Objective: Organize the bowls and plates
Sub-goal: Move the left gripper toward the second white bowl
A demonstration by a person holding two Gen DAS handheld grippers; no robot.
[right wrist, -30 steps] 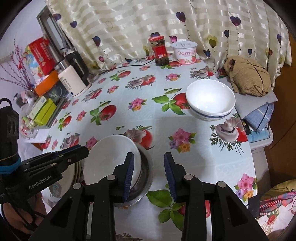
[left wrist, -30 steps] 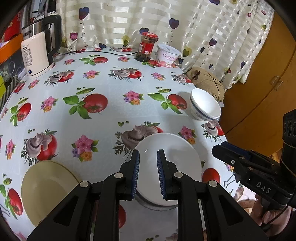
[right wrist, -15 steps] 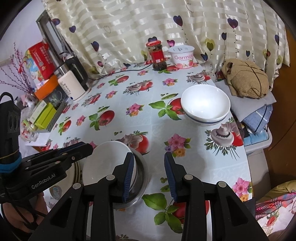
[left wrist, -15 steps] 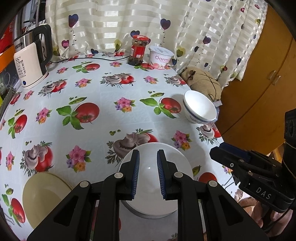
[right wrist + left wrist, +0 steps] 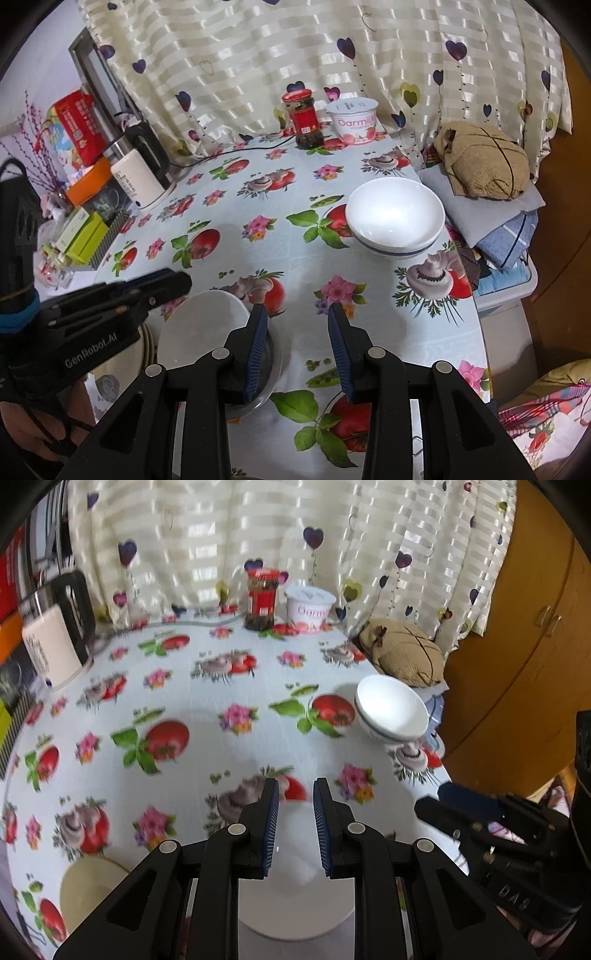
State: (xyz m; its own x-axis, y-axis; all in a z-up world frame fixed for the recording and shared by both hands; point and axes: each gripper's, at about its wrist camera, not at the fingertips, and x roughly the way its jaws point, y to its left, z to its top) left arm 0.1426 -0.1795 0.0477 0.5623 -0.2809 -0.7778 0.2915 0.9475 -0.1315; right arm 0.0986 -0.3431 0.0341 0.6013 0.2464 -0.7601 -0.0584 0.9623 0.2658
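A white plate (image 5: 295, 893) (image 5: 201, 325) rests on a steel bowl (image 5: 275, 363) near the table's front edge. My left gripper (image 5: 295, 786) (image 5: 177, 280) hovers above the plate's near side. Its jaws stand a narrow gap apart, and the plate shows below them untouched. My right gripper (image 5: 297, 310) (image 5: 432, 797) hangs open just right of the steel bowl with nothing between its fingers. Two stacked white bowls with a blue stripe (image 5: 391, 709) (image 5: 395, 218) sit at the table's right edge. A cream plate (image 5: 88, 890) lies at the front left.
An electric kettle (image 5: 142, 177) stands at the back left beside boxes (image 5: 81, 236). A red-lidded jar (image 5: 304, 118) and a yogurt tub (image 5: 354, 120) stand by the curtain. Folded clothes (image 5: 484, 170) lie just off the right table edge, and a wooden cupboard (image 5: 517, 664) stands beyond.
My left gripper has drawn back and risen, so the white plate sits lower in its view. The plate stays on the steel bowl. The right gripper has hardly moved.
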